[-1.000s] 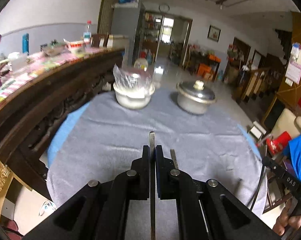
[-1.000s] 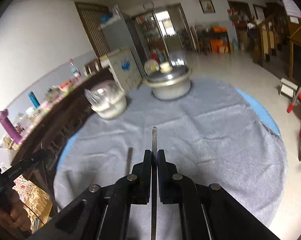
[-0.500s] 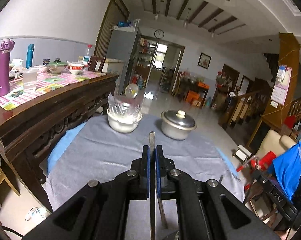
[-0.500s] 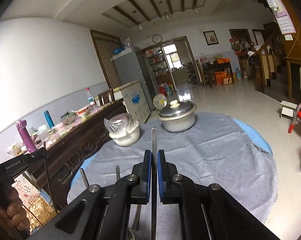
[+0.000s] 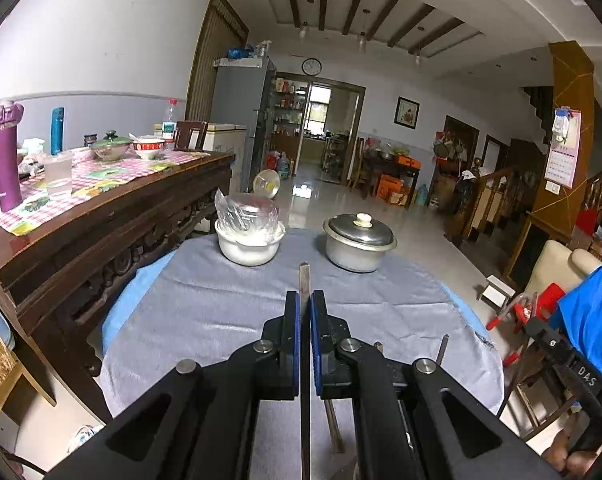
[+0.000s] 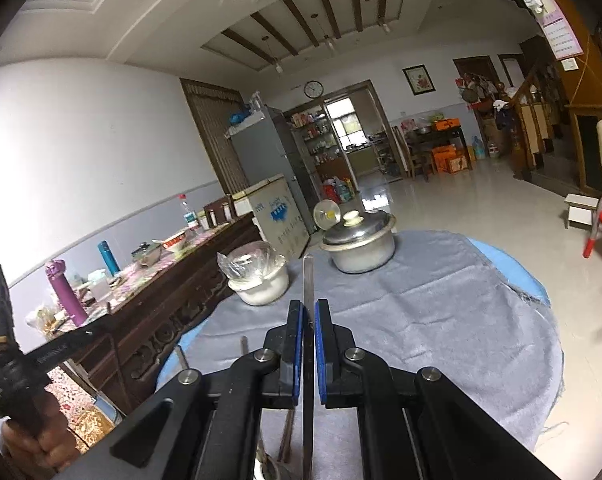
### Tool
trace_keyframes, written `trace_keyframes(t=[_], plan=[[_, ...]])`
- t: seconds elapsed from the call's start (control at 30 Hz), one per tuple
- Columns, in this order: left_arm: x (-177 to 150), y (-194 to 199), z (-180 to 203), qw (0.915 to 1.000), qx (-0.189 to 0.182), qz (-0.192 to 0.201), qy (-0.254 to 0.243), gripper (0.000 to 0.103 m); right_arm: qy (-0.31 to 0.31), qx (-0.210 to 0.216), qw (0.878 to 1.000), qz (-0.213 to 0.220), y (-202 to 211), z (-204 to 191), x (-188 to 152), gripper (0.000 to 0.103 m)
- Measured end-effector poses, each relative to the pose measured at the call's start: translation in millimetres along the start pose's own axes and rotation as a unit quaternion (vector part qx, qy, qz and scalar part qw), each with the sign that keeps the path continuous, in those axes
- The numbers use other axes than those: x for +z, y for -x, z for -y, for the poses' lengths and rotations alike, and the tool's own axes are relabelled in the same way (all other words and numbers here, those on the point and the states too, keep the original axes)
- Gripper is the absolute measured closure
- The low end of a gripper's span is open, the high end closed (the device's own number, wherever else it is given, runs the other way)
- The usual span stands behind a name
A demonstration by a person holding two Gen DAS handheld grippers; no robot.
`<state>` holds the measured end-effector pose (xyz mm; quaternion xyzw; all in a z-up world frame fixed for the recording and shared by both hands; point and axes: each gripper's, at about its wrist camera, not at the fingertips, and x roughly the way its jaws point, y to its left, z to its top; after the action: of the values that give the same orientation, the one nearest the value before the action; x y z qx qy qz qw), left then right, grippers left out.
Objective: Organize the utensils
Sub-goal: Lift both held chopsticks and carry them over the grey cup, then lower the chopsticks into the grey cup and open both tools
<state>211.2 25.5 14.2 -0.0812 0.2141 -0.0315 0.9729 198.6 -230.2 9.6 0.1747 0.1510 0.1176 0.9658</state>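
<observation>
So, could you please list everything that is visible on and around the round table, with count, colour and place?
grey cloth: one, grey, covering the round table
white bowl: one, white, plastic-wrapped, far left on the cloth
lidded pot: one, silver, far right on the cloth
sideboard: one, dark wood, left of the table
purple bottle: one, on the sideboard
left gripper: black, shut on a flat metal utensil
right gripper: black, shut on a flat metal handle

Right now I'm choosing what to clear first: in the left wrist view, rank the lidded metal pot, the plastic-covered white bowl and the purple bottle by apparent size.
1. lidded metal pot and white bowl: too alike to rank.
2. purple bottle: smallest, though it stands on another table, so its true size is unsure.
</observation>
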Motion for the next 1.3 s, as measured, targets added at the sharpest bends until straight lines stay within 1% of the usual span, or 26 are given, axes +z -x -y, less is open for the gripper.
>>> trace_keyframes(t=[0.23, 0.33, 0.43, 0.5, 0.77, 0.87, 0.93, 1.13, 1.3], plan=[[-1.0, 7.4, 4.5, 0.9999, 0.01, 0.005, -0.007, 0.098, 0.005, 0.019, 1.0, 0.015, 8.6, -14.6, 2.0, 0.097], [0.0, 9.8, 4.4, 1.0, 0.007, 0.005, -0.002, 0.098, 0.003, 0.025, 0.999, 0.024, 13.1, -18.1, 3.6, 0.096], [1.6, 12.5, 3.7, 1.0, -0.003, 0.006, 0.007, 0.098, -0.003, 0.031, 0.999, 0.034, 17.2, -19.2, 5.3, 0.096], [3.7, 15.6, 2.1, 0.9997, -0.018, 0.008, 0.018, 0.098, -0.009, 0.035, 0.998, 0.041, 20.1, -20.3, 5.3, 0.096], [13.0, 35.4, 0.9, 0.9953, -0.058, 0.046, 0.061, 0.098, -0.029, 0.053, 0.996, 0.06, 24.7, -21.5, 4.5, 0.097], [15.2, 38.0, 0.9, 0.9931, -0.066, 0.06, 0.077, 0.097, -0.035, 0.061, 0.996, 0.063, 23.5, -23.0, 3.3, 0.096], [16.2, 38.0, 0.9, 0.9922, -0.069, 0.062, 0.083, 0.097, -0.036, 0.063, 0.995, 0.064, 22.9, -24.0, 2.3, 0.096], [16.3, 39.6, 4.6, 0.9928, -0.066, 0.064, 0.076, 0.097, -0.044, 0.062, 0.994, 0.073, 21.2, -23.1, 3.2, 0.096], [18.1, 46.6, 5.4, 0.9916, -0.071, 0.074, 0.079, 0.097, -0.049, 0.049, 0.993, 0.091, 20.4, -23.2, 2.9, 0.096]])
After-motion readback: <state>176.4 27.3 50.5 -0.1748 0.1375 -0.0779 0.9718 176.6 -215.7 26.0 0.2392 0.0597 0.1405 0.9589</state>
